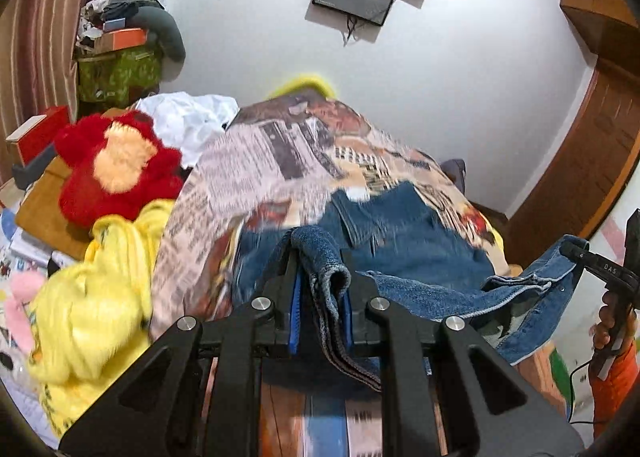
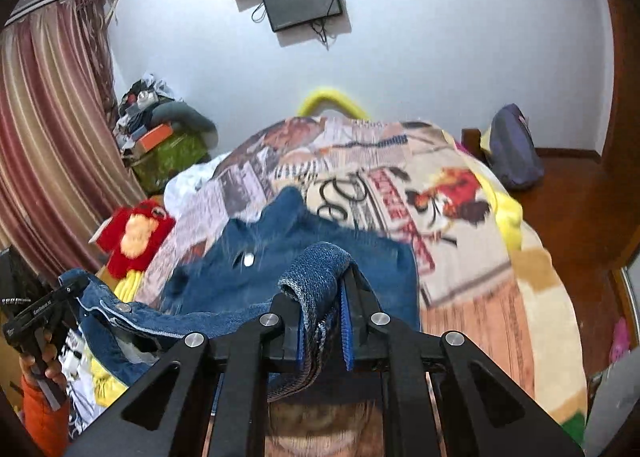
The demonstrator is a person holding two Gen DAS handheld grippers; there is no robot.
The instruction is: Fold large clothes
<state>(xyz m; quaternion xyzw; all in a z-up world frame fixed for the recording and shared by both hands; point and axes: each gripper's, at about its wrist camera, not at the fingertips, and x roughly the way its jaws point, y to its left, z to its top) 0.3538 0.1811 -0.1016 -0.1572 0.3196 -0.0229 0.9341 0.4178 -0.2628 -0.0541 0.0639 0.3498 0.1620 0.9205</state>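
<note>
Above a bed, the left gripper and right gripper are each pinching a denim jacket, its body trailing toward 12 o'clock over the blanket.

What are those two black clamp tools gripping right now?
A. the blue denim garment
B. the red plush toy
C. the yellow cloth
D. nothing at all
A: the left gripper and the right gripper are each shut on a hem of the denim garment, which hangs stretched between them above the printed blanket.
</note>
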